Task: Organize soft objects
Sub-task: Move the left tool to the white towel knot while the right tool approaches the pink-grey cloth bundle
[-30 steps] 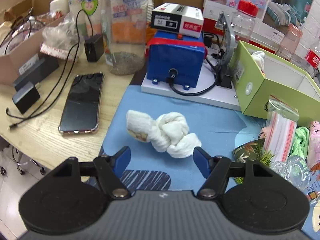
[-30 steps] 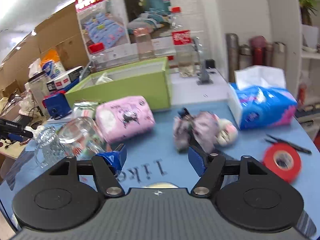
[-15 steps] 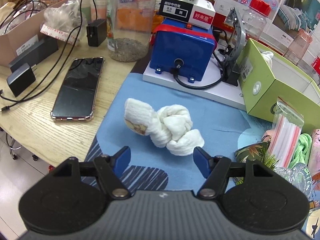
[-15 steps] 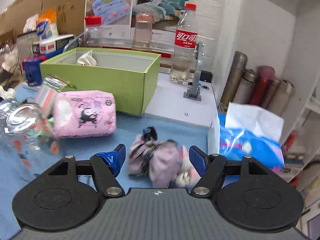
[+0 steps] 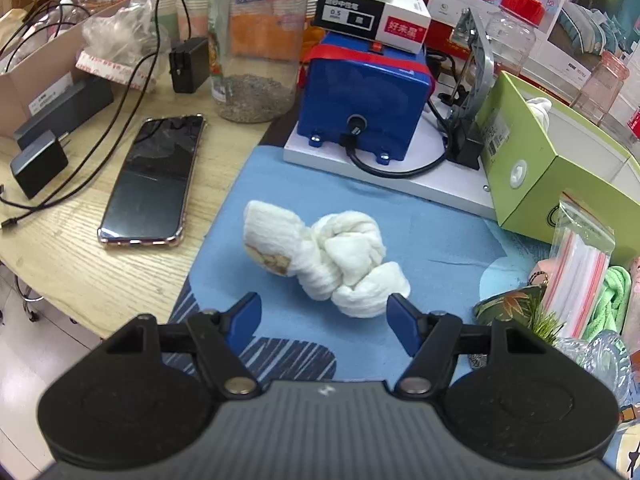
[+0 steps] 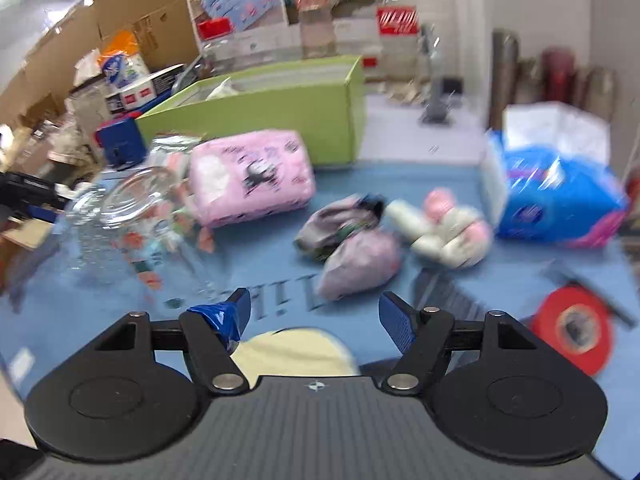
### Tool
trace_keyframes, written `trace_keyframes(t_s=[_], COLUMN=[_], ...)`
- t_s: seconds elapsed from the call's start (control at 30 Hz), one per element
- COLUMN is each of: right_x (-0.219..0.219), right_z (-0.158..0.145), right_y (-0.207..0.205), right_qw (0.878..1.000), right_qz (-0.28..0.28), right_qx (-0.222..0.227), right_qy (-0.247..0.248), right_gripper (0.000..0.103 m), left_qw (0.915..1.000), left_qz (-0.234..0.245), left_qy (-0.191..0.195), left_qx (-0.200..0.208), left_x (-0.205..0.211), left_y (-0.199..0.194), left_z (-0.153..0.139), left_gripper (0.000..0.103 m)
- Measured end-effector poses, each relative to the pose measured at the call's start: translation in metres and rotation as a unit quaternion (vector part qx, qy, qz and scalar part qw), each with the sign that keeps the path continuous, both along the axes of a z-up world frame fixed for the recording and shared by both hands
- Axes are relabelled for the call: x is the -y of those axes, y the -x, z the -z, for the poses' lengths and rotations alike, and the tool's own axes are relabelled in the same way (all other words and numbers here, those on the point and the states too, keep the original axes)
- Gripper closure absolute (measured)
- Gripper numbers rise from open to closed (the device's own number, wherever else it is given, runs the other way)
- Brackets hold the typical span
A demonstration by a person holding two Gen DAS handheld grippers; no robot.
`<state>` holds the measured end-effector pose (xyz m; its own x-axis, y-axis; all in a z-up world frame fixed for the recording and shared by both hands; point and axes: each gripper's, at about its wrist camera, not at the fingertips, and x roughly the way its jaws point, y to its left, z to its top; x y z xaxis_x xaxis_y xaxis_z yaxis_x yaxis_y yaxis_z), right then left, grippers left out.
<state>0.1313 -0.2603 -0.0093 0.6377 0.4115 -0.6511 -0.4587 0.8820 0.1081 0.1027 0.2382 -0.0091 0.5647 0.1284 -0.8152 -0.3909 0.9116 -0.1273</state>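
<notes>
Left tongs (image 5: 324, 312) are spread wide w/ nothing held, low over the blue mat (image 5: 440, 248) on the counter (image 5: 72, 264). The knotted white towel (image 5: 328, 260) lies just ahead of them, its near lobe almost touching the right-hand blue pad (image 5: 402, 322); whether it touches can't be told.

Landmark: the green box (image 5: 536, 172), likely the bin for soft things. Towel sits well to the box's left, on the mat. A white cloth (image 5: 540, 106) already pokes from the box.

Right tongs (image 6: 314, 312) are also wide open & empty. Their view is blurred. The grey-pink bundle (image 6: 352, 252) and a small pink-white plush (image 6: 452, 236) lie in front of the box, past the pads; a pink pack (image 6: 250, 176) lies nearer the box.

Risks, as judged:
- Towel is off-centre toward one pad, so closing now may pinch only the near lobe; the knot could dangle or slip out on the lift.
- The bulky knot may squash & spring free if gripped shallow.
- Phone (image 5: 154, 180) and cables lie left of the towel; a sideways sweep could drag them.
- Glass jar (image 6: 132, 216) lies beside the pink pack; a fast reach by the right tongs could knock it.
</notes>
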Motion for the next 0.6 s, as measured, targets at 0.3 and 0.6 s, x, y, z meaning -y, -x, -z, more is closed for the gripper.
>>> trace_keyframes(t_s=[0.3, 0.6], right_x=[-0.02, -0.032], right_z=[0.024, 0.036], right_y=[-0.064, -0.08], right_qw=[0.999, 0.999], right_qz=[-0.007, 0.007], right_qx=[-0.021, -0.007], right_qy=[0.035, 0.041], right_gripper=[0.043, 0.042], left_qw=[1.0, 1.0], left_qz=[-0.004, -0.007], left_qy=[0.004, 0.007], left_qx=[0.006, -0.001], left_x=[0.0, -0.004], left_y=[0.013, 0.004], left_z=[-0.004, 0.001], left_gripper=[0.034, 0.034])
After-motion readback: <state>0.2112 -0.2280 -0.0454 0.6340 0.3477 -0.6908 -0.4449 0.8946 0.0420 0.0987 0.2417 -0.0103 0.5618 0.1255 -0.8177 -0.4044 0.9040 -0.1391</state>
